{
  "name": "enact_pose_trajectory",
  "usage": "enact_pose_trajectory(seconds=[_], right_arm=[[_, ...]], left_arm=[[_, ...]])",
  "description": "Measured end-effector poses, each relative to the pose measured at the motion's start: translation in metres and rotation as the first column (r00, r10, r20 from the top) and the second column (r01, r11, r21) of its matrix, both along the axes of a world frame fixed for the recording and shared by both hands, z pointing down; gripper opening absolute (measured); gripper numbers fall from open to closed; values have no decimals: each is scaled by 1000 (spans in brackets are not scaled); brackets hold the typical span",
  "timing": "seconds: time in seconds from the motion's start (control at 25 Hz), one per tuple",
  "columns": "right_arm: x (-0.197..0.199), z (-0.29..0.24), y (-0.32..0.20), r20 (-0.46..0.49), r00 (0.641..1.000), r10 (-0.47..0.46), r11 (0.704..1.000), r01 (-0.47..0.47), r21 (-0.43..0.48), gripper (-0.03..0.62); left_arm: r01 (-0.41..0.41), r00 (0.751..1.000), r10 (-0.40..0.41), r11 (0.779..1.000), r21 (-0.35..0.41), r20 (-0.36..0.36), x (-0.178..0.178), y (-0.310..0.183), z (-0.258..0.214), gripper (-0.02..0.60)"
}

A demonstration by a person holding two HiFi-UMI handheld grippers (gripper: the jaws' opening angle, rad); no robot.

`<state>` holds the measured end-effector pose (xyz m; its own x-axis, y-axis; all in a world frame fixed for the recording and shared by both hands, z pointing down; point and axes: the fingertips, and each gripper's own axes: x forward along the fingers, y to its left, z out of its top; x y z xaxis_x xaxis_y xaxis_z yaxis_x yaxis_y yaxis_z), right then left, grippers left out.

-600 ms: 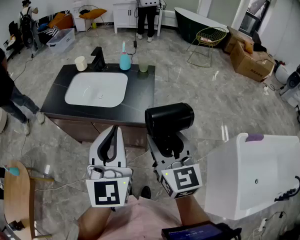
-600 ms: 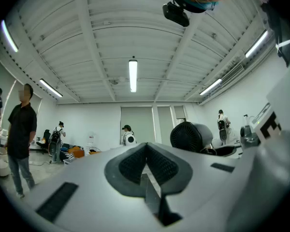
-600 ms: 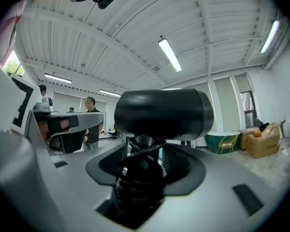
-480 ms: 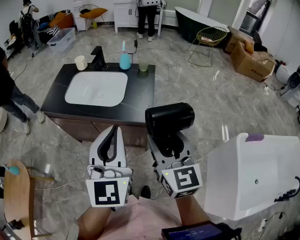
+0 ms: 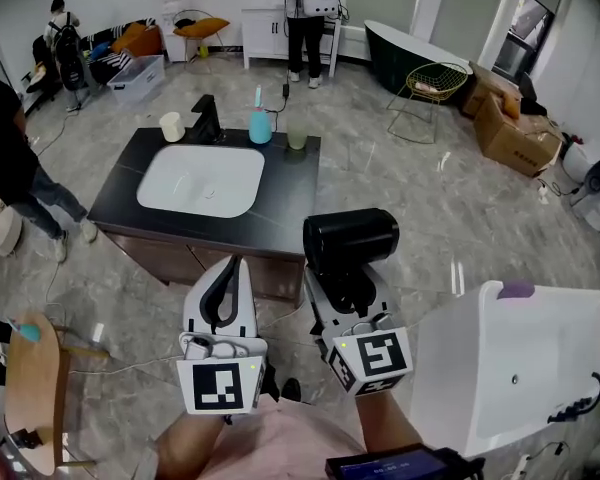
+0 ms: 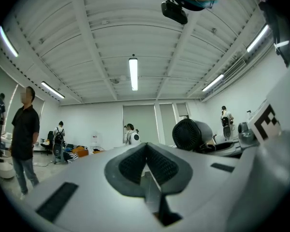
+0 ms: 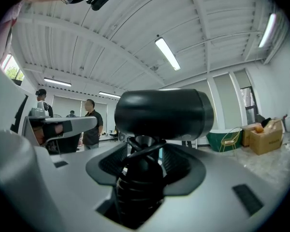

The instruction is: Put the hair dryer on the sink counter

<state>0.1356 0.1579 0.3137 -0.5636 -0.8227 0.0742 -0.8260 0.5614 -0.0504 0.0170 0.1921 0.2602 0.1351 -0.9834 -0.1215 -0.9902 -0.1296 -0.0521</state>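
seen from above, a person holds two grey grippers out in front of the body. the right gripper [image 5: 343, 286] has its jaws clamped on the handle of a black hair dryer [image 5: 350, 238]. the dryer stands upright, its fat barrel on top and lying crosswise. a dark cord is looped round the handle where the jaws grip. the left gripper [image 5: 223, 280] is just beside the right one, its jaws pressed together with nothing between them.

the hair dryer is up in the air, off the sink counter [image 5: 280, 200], and shows beside the counter's near right corner. the counter is dark, with a white basin [image 5: 202, 180] set in it. along its far edge stand a white cup [image 5: 171, 126], a black tap [image 5: 206, 118], a blue bottle [image 5: 261, 126] and a green cup [image 5: 297, 138]. a white tub [image 5: 520, 358] sits at the right on the grey stone floor [image 5: 400, 178]. a person in black [image 5: 5, 158] stands left of the counter.
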Motion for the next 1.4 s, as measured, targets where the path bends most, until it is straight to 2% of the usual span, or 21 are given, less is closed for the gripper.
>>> enact_pose_trajectory(seconds=[0.36, 0.68, 0.96, 1.16, 1.4], right_arm=[[-22, 23, -64, -28, 1000, 3, 999, -4, -42, 235], [-80, 42, -177, -49, 998, 29, 997, -33, -75, 235], [-122, 30, -267, -51, 995, 91, 993, -95, -66, 235], [-135, 18, -305, -57, 990, 133, 990, -135, -39, 235], [-129, 26, -327, -69, 985, 160, 985, -164, -57, 235]], left_arm=[[14, 999, -15, 999, -33, -33, -29, -63, 22, 9], [10, 998, -14, 997, -77, -57, -97, -183, 45, 9], [-44, 997, 41, 998, -53, -60, -145, -281, 30, 9], [-89, 994, 87, 995, -34, -64, -155, -321, 21, 9], [-105, 993, 102, 993, -44, -65, -153, -343, 25, 9]])
